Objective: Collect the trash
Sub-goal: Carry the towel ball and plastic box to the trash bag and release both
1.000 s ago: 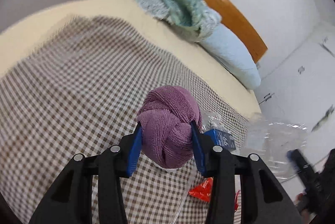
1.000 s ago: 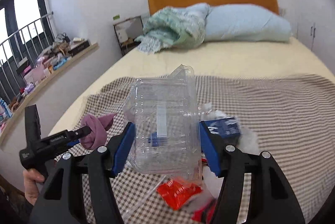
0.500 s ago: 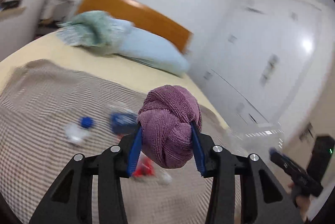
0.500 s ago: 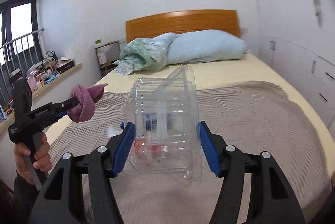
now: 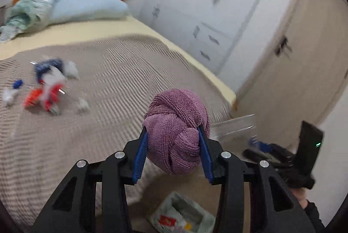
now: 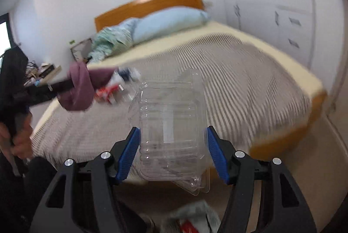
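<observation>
Both hands swung off the bed (image 5: 121, 72) toward what looks like a bin (image 5: 184, 214) on the floor. Left gripper (image 5: 173, 151) jaws squeeze a soft purple cloth ball (image 5: 176, 130); right gripper (image 6: 173, 151) jaws pinch a flimsy, crushable clear clamshell box (image 6: 169, 130) by its sides.

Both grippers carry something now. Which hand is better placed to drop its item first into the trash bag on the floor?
Probably the left. The left gripper holds the purple cloth ball almost directly above the trash bag. The right gripper holds the clear plastic container, and the bag barely shows at that view's bottom edge.
</observation>
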